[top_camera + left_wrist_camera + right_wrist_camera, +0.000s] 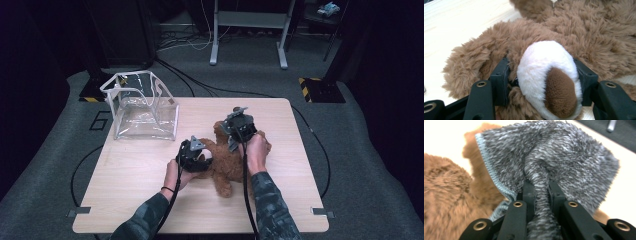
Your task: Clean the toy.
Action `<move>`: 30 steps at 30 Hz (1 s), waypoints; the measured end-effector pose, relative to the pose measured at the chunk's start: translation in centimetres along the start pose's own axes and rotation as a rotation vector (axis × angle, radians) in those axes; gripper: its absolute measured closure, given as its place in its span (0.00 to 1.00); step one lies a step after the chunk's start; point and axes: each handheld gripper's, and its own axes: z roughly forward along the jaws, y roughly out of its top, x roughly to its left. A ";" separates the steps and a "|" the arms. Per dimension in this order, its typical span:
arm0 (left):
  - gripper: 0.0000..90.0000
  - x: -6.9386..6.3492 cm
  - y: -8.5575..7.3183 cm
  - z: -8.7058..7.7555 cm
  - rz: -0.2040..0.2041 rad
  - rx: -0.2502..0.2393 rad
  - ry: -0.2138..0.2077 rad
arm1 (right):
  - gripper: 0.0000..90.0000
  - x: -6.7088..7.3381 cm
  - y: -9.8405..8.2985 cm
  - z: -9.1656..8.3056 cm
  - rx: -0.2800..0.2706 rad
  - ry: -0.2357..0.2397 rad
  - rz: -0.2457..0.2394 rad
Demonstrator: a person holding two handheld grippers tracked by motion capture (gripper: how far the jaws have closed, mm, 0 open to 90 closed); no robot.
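On the pale wooden table (150, 200) in the high view, we see the brown plush teddy bear (225, 167) between both hands, legs toward us. In the left gripper view, the left hand-held gripper (544, 80), half open, clamps its white-soled paw (549, 75). In the right gripper view, the right hand-held gripper (541, 192) pinches a grey fleecy cloth (564, 157) above the bear, nearly closed.

clear bag (142, 106) blocks far left; right tabletop (292, 150) free.

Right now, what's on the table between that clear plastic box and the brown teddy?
Nothing: in the high view, bare wood separates the clear plastic box from the brown teddy.
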 end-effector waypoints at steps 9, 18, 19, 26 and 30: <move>0.47 0.0 0.2 0.1 0.012 0.011 0.005 | 0.89 -1.8 -2.0 0.5 0.078 0.067 0.056; 0.47 -0.2 0.1 0.1 0.026 0.017 0.010 | 0.89 1.0 -0.5 2.3 0.091 0.181 0.072; 0.47 -0.2 0.1 0.1 0.028 0.019 0.010 | 0.89 1.3 -0.3 2.4 0.085 0.208 0.065; 0.47 -0.1 0.0 0.1 0.025 0.011 0.009 | 0.89 1.5 0.1 1.9 0.013 0.406 0.090; 0.47 -0.2 0.0 0.1 0.020 0.009 0.014 | 0.89 0.2 0.0 0.6 -0.025 0.384 0.111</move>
